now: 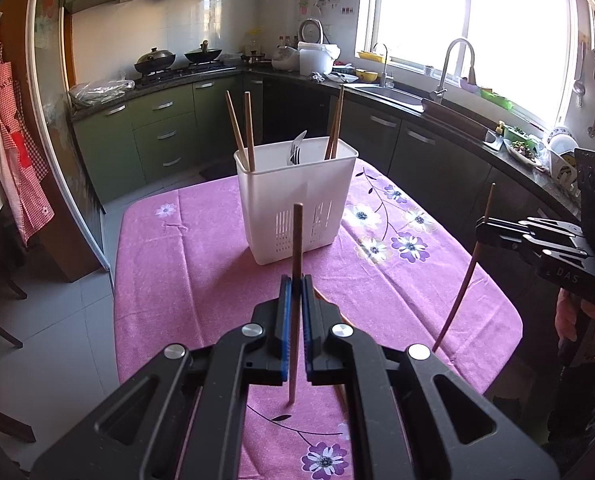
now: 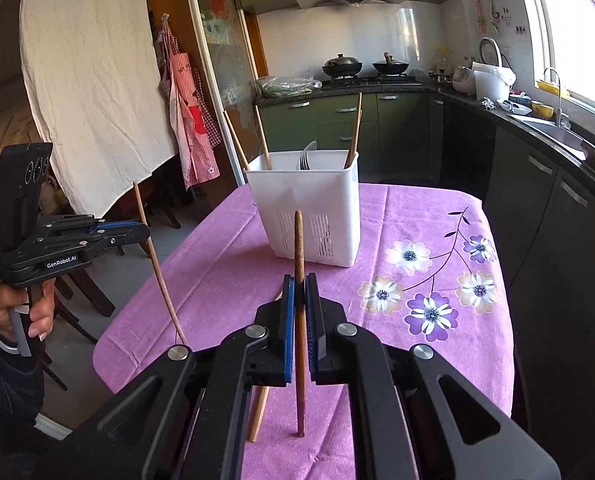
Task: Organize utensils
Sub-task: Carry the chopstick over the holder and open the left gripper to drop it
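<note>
I have two grippers up over the pink tablecloth [image 1: 201,264], and each clamps one chopstick upright: my left gripper [image 1: 296,285] pinches a chopstick [image 1: 296,240], my right gripper [image 2: 300,285] pinches another chopstick [image 2: 298,248]. At 12 o'clock stands one white holder [image 1: 297,196] with four chopsticks and a fork or two. One loose chopstick [image 2: 259,412] lies at 7 o'clock under my right gripper.

The bottoms of the chopsticks [image 1: 249,132] and the fork [image 2: 304,160] hide inside the white basket [image 1: 293,200]. One more chopstick [image 2: 258,414] on the table is partly hidden under the right gripper [image 2: 300,280].
</note>
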